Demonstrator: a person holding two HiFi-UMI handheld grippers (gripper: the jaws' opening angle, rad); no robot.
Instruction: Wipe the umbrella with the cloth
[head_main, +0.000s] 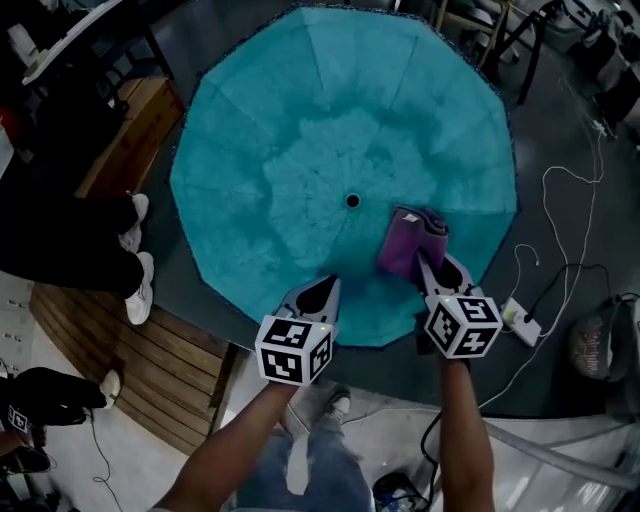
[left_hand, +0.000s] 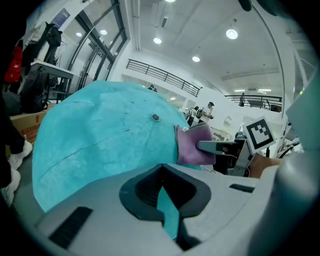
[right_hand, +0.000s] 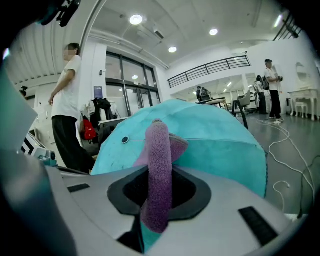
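Head view: teal umbrella (head_main: 300, 140) open, purple cloth (head_main: 408, 240) on canopy beside centre cap (head_main: 352, 201).
Left gripper view: left gripper (left_hand: 161, 170) closed on canopy rim.
Right gripper view: right gripper (right_hand: 159, 167) clamped on folded cloth.

no words, numbers or brand names can be read anywhere from where i stand. the only printed marks are black-and-white square patterns, on the marker cube (head_main: 293, 350) of the left tool (head_main: 328, 288) and on the second cube (head_main: 463, 325) of the right tool (head_main: 424, 265); they are blocks, not letters. the umbrella (head_main: 300, 130) and the cloth (head_main: 405, 245) show no legible print. a small blue sign (right_hand: 98, 92) on the glass in the right gripper view is too small to read.
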